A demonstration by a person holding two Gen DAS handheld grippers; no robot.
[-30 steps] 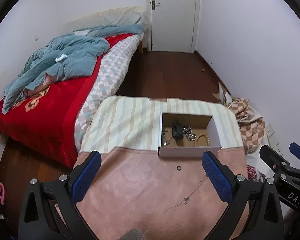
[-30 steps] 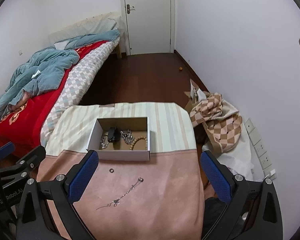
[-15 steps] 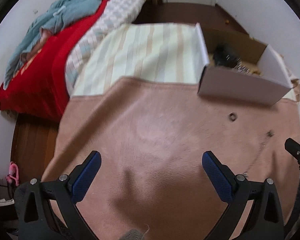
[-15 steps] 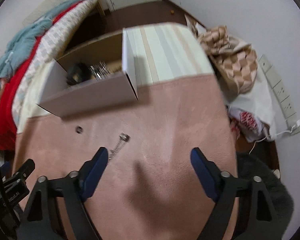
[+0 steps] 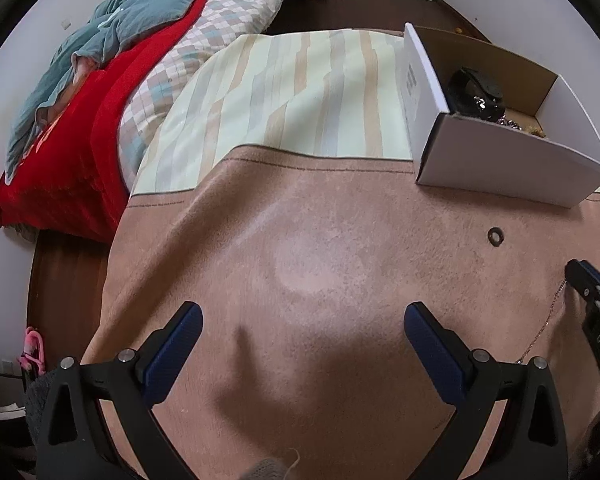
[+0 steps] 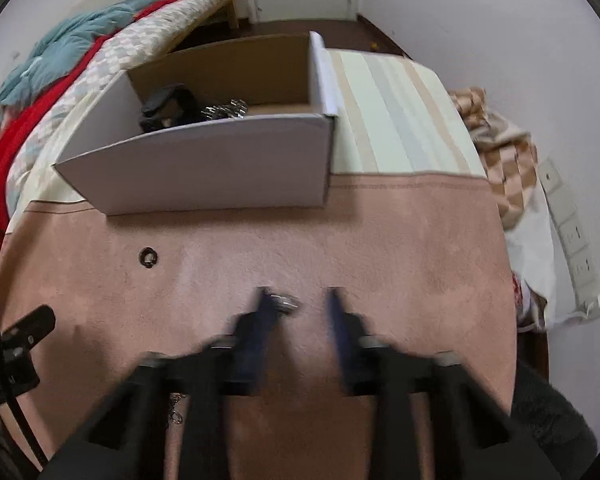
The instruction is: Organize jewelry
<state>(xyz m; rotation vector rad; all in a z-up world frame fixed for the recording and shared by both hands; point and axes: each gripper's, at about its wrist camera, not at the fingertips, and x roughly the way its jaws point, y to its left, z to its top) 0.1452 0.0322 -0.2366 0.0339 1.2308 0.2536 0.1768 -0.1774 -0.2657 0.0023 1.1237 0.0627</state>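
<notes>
A white cardboard box (image 6: 204, 168) with jewelry inside stands on the pink cloth; it also shows in the left wrist view (image 5: 500, 164). A small dark ring (image 6: 148, 257) lies in front of it, also in the left wrist view (image 5: 495, 236). A thin silver chain (image 5: 544, 324) lies on the cloth. My right gripper (image 6: 298, 300) is low over the chain's end piece (image 6: 284, 302), jaws partly closed around it with a gap left, blurred. My left gripper (image 5: 300, 320) is wide open and empty above bare cloth.
The pink cloth (image 5: 320, 264) joins a striped cloth (image 5: 300, 92) behind. A bed with red cover (image 5: 72, 140) stands left. A checked fabric heap (image 6: 500, 152) and a power strip (image 6: 572, 236) lie right of the table by the wall.
Both grippers dropped toward the cloth. My right gripper moved forward onto the chain's end and its jaws narrowed. The left stayed wide open.
</notes>
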